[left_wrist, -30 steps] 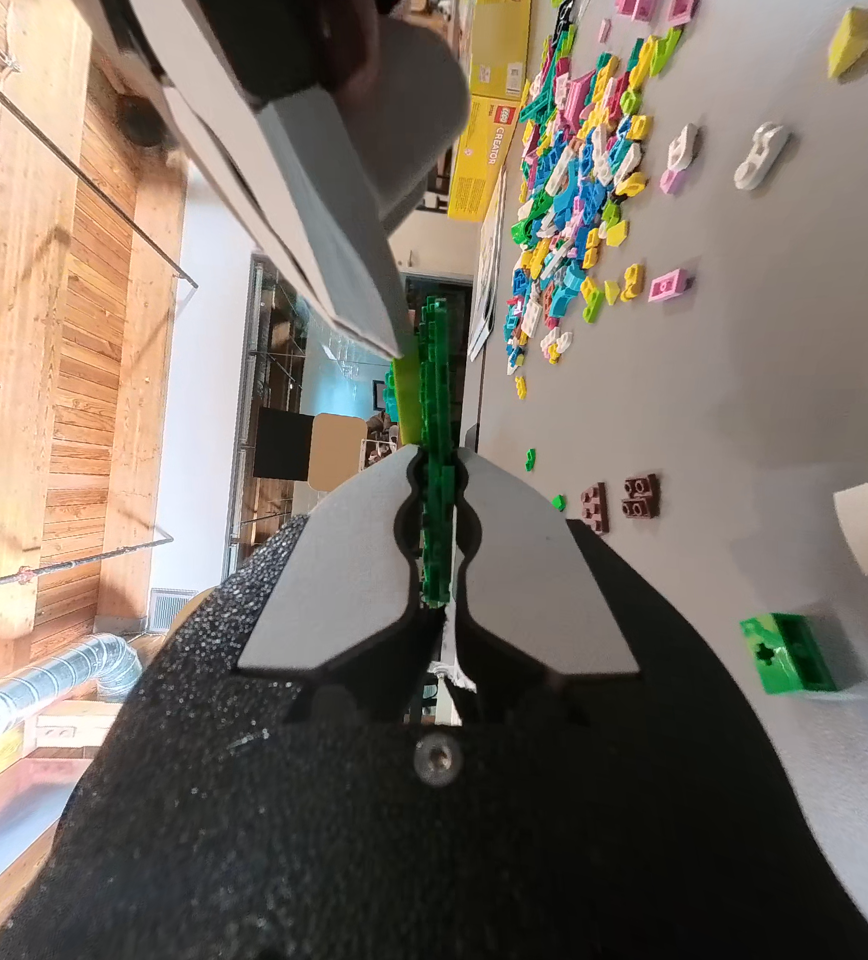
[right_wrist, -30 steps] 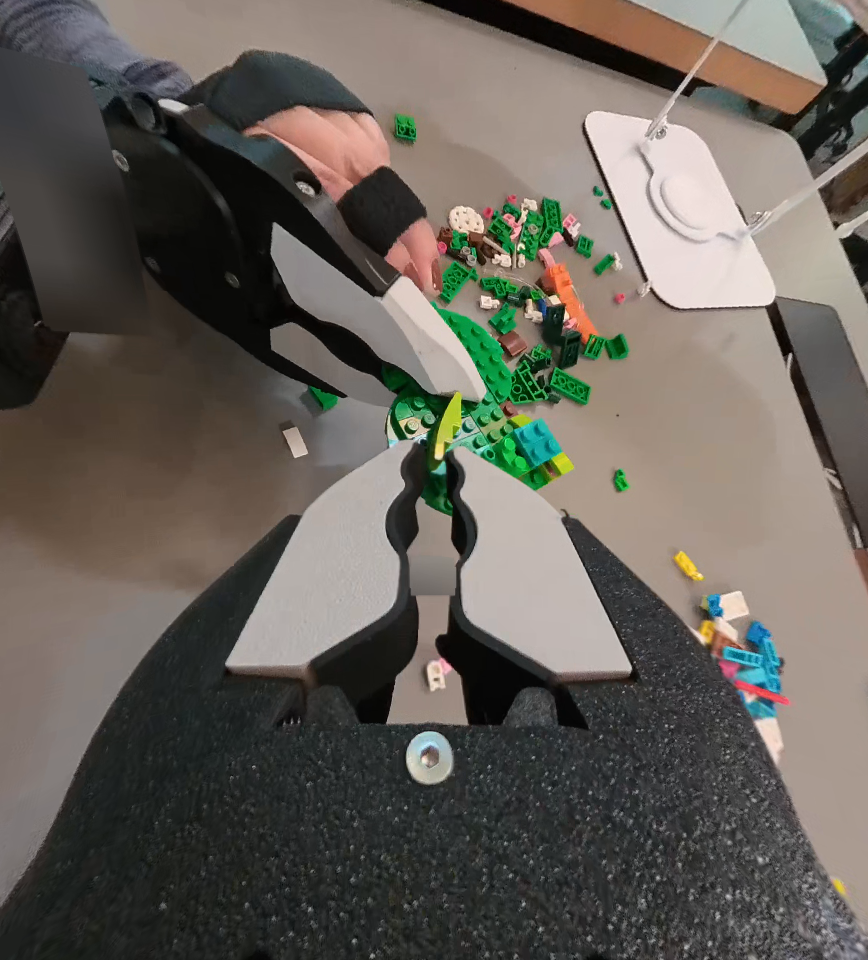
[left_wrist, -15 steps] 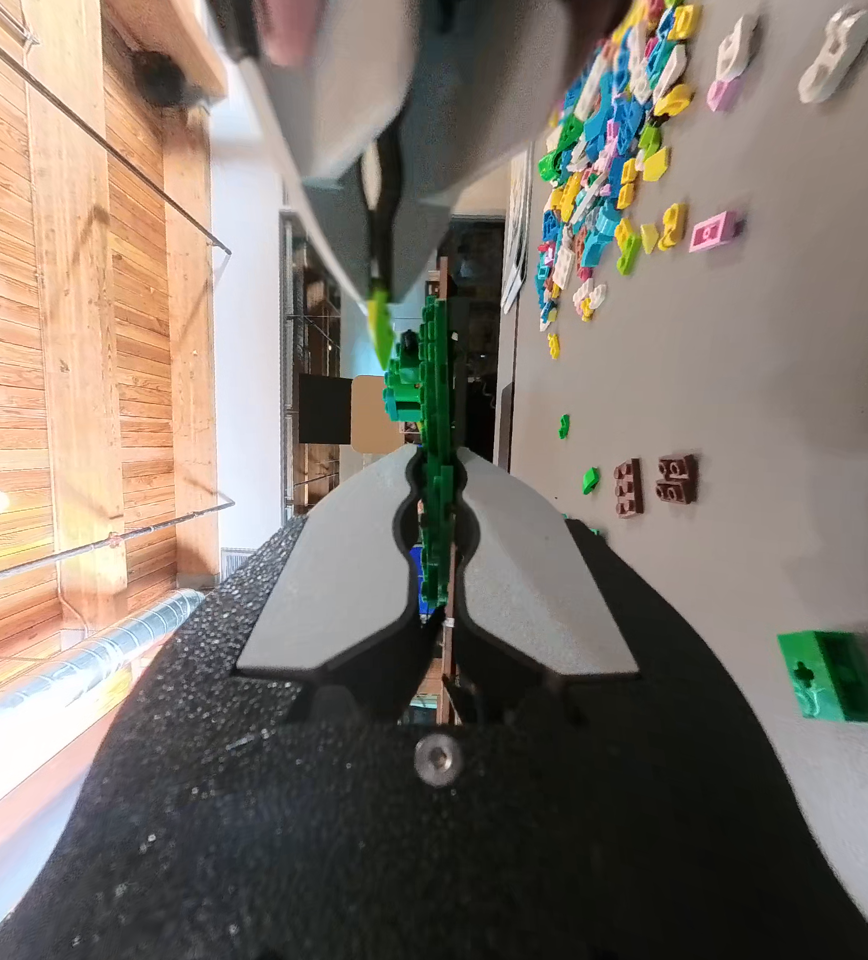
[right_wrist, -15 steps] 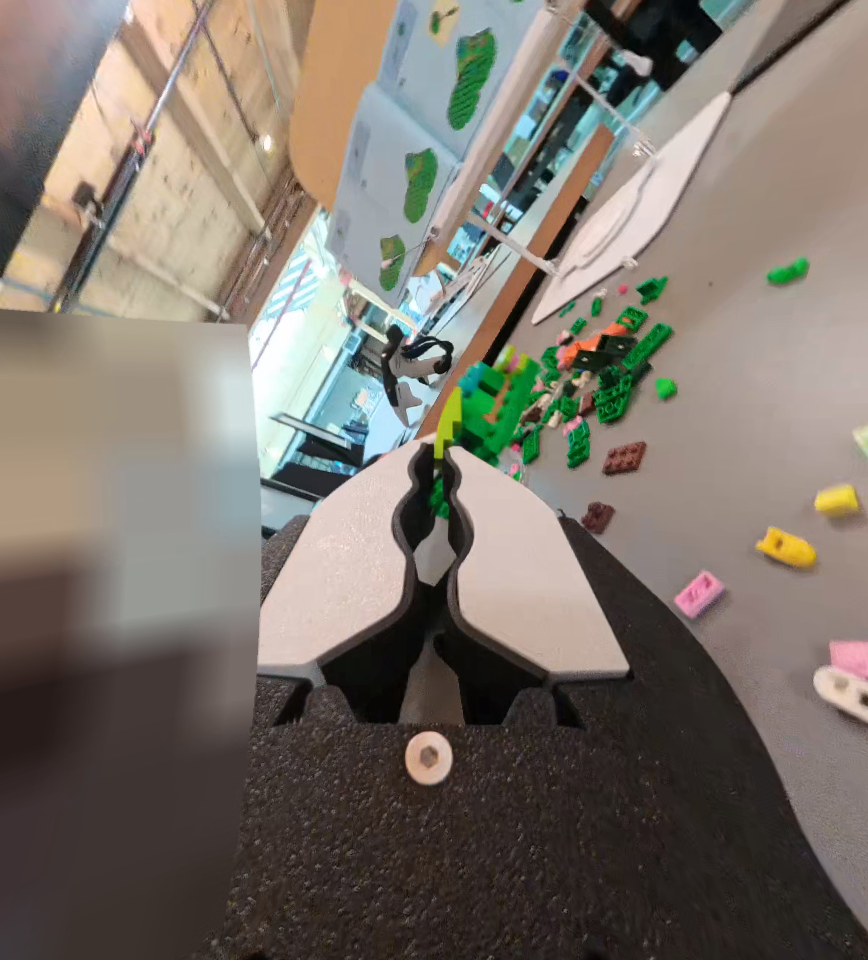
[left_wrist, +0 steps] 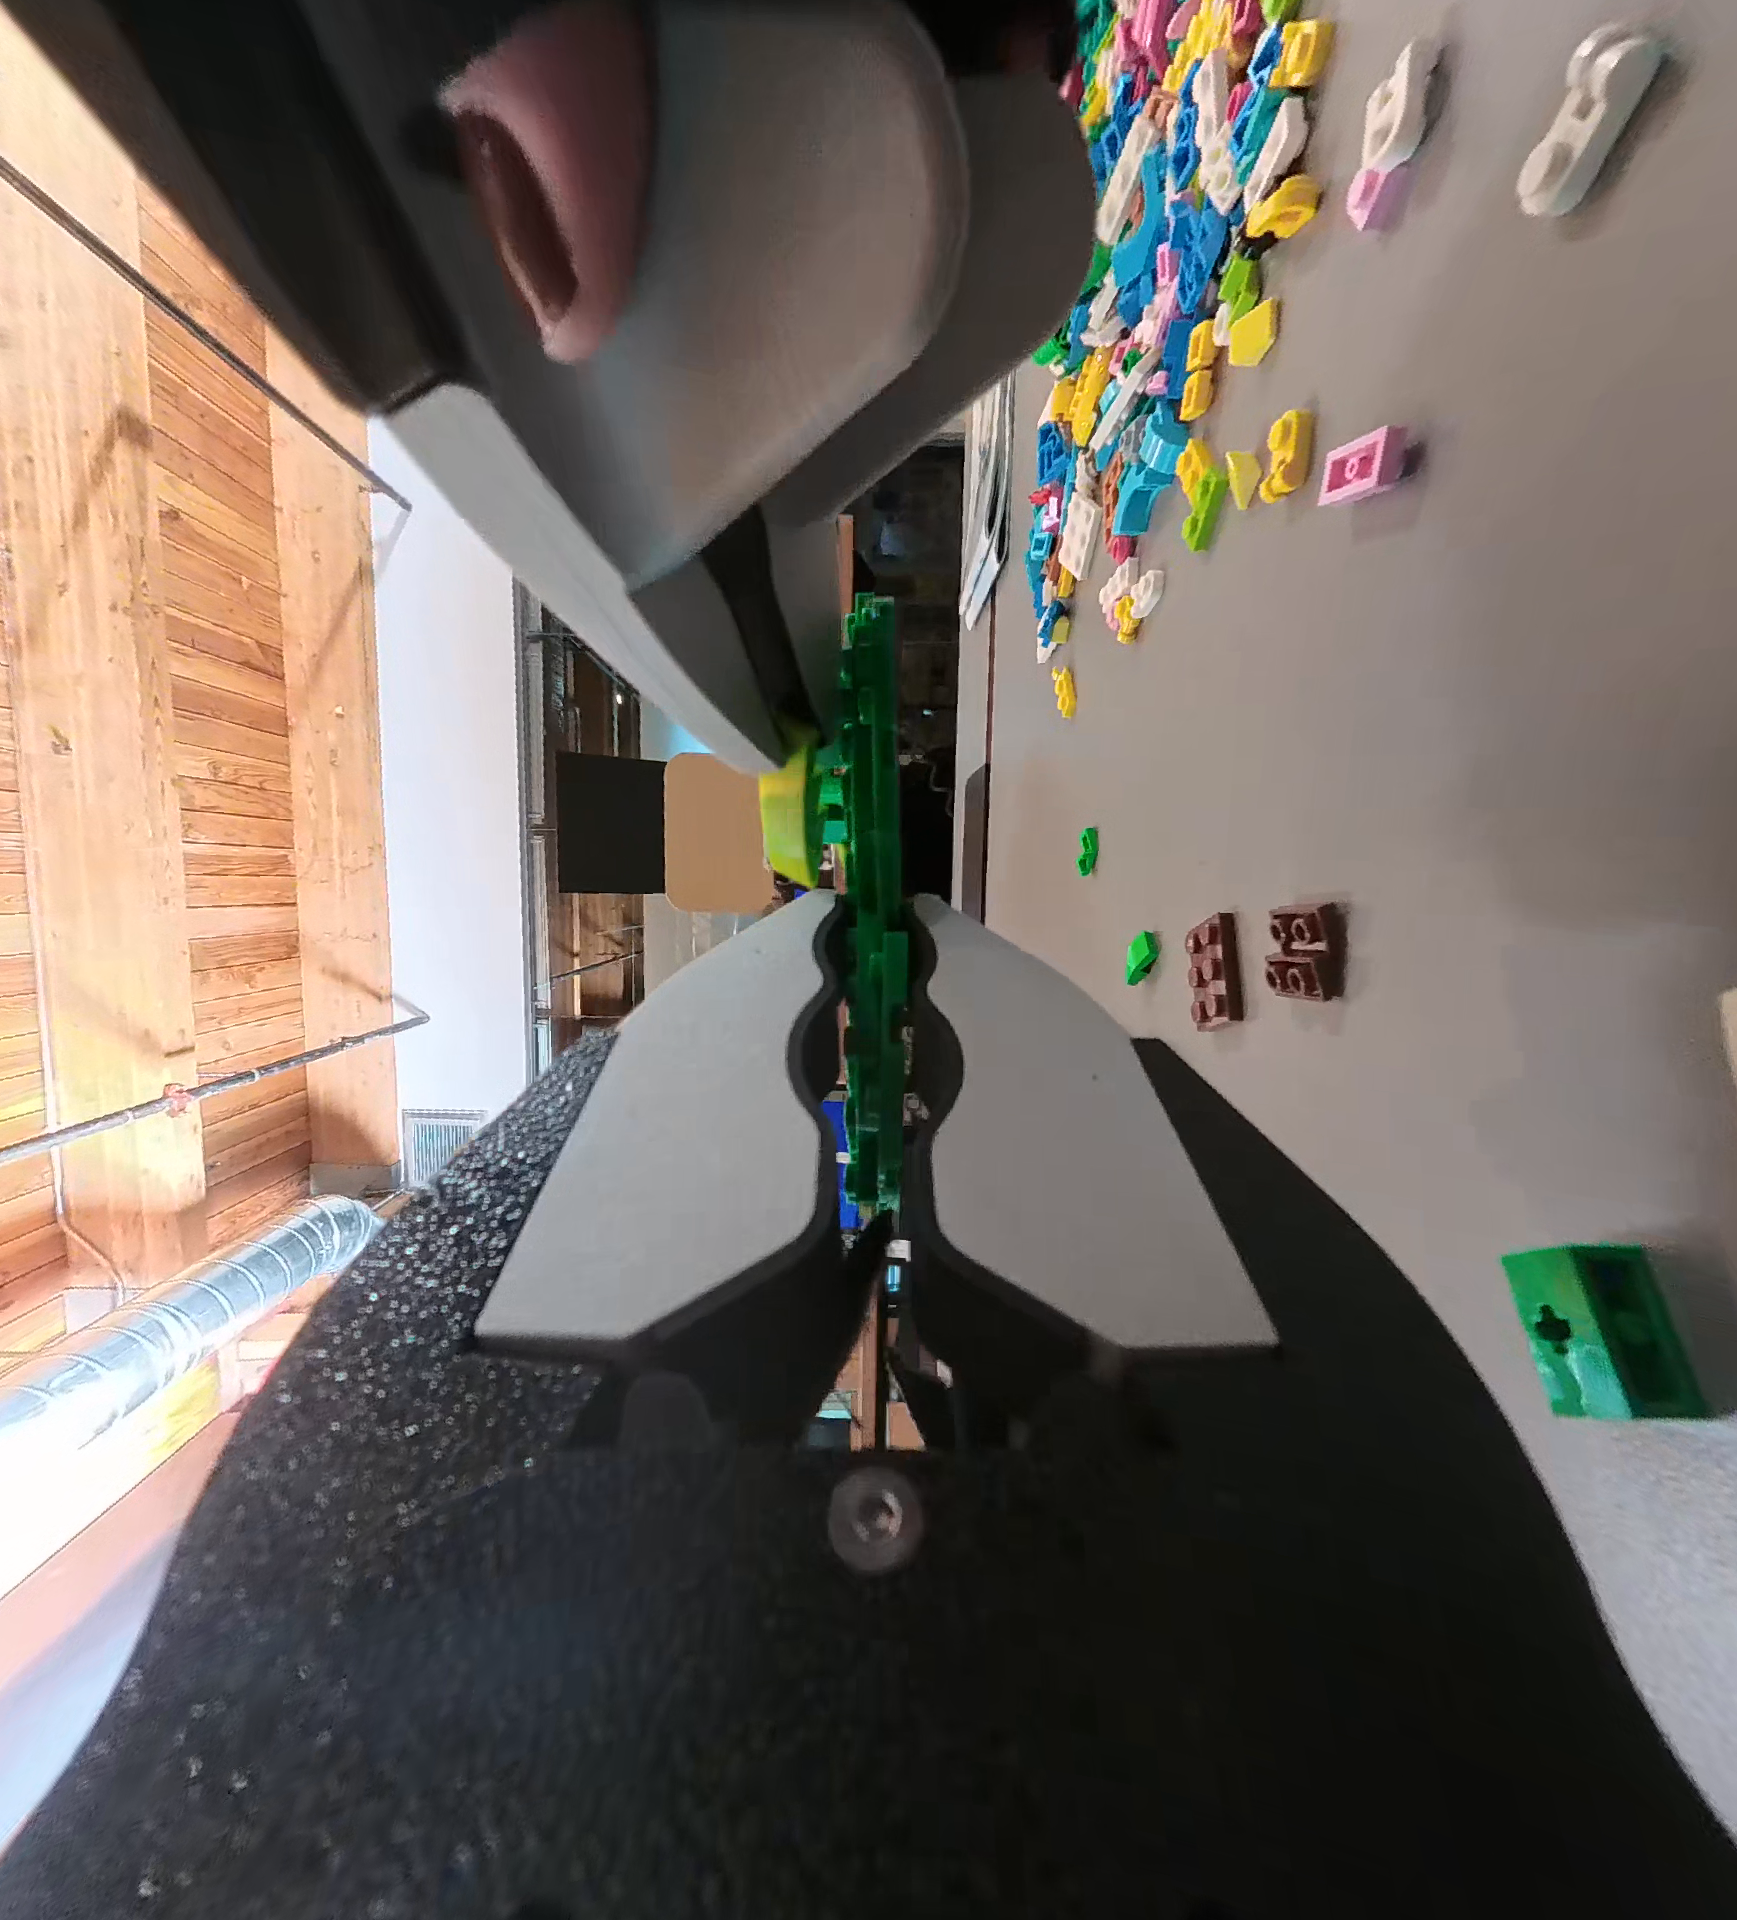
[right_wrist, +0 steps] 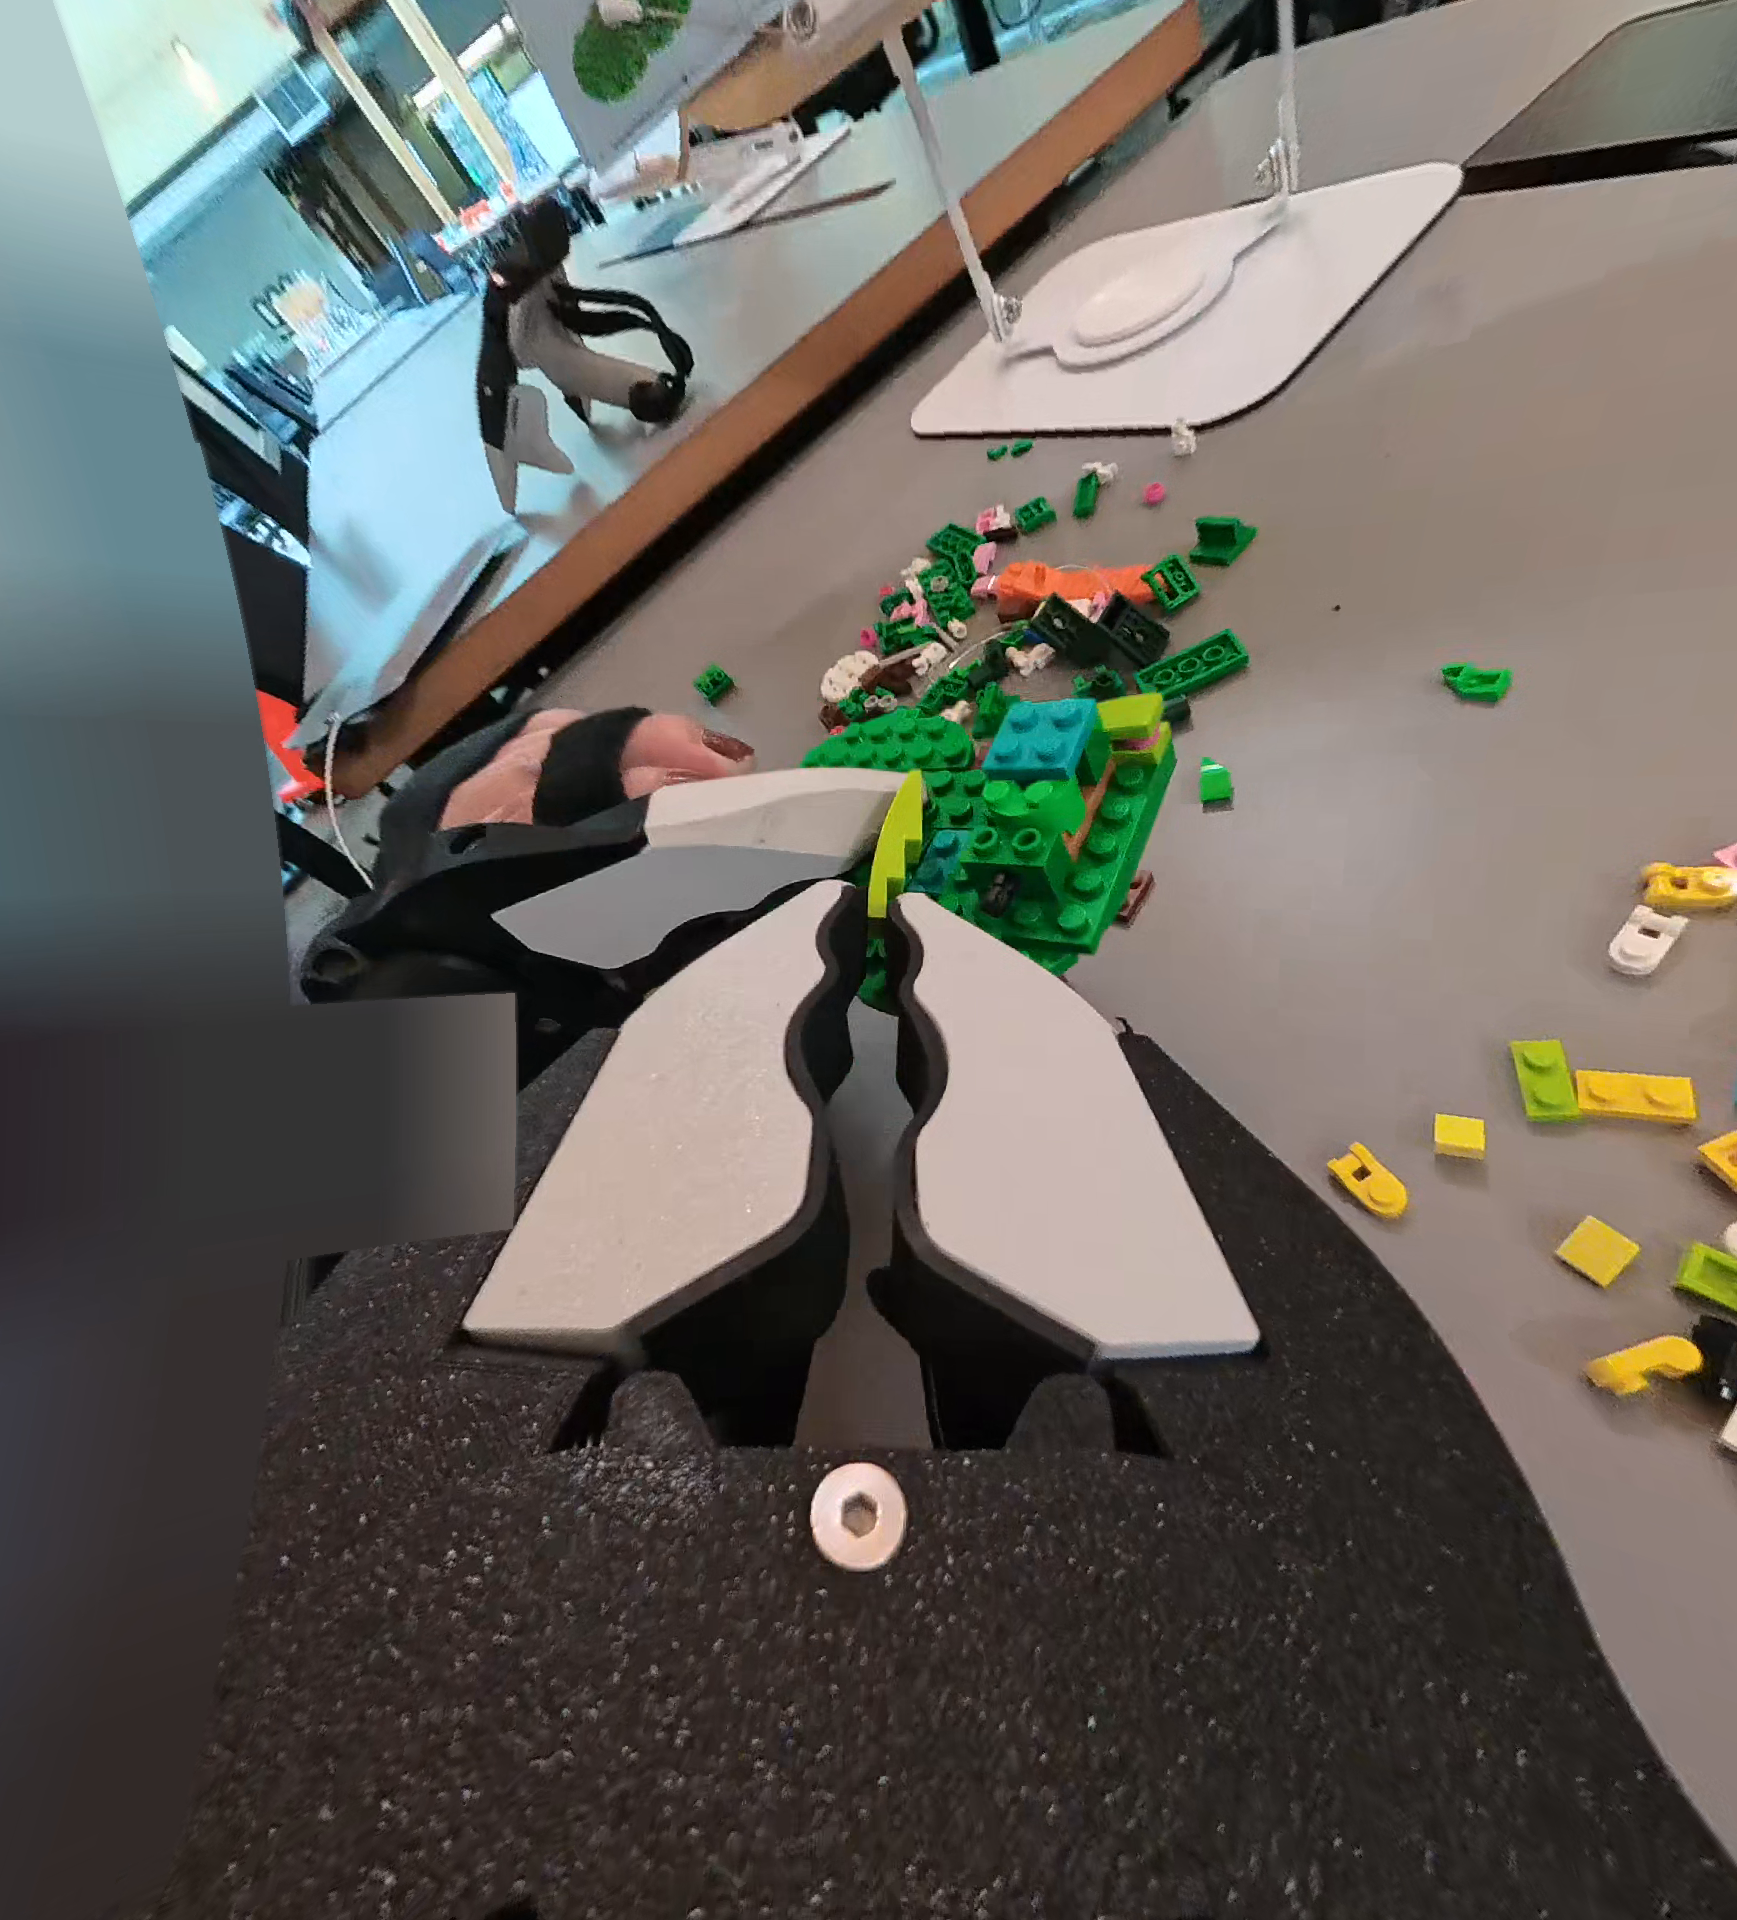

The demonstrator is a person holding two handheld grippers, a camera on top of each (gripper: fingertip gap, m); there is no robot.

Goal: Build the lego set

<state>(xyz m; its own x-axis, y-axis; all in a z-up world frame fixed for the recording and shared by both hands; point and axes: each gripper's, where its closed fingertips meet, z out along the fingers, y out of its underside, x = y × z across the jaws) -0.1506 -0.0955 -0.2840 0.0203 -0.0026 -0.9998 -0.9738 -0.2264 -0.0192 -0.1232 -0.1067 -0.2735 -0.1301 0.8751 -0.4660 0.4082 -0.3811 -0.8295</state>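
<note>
The lime leaf piece (right_wrist: 893, 847) stood pinched at the tips of the right gripper (right_wrist: 876, 906), its long axis running up and slightly right from the fingertips, just above centre in the right wrist view. Its upper edge lay against the studded face of the green build (right_wrist: 1040, 831), which spread to the right of centre and rested on or just over the grey table (right_wrist: 1466, 520); which, I could not tell. In the left wrist view the same piece (left_wrist: 789, 821) appeared end-on at centre, pressed flat to the left face of the build (left_wrist: 869, 790), whose plate ran straight up the frame.

The left gripper (left_wrist: 874, 914) was closed on the plate's edge. The right gripper's jaws were nearly together, holding only the leaf. By my judgement, seating it called for a push toward the plate, across the leaf's long axis, braced by the left grip.

Loose bricks (right_wrist: 1051, 623) lay beyond the build.
</note>
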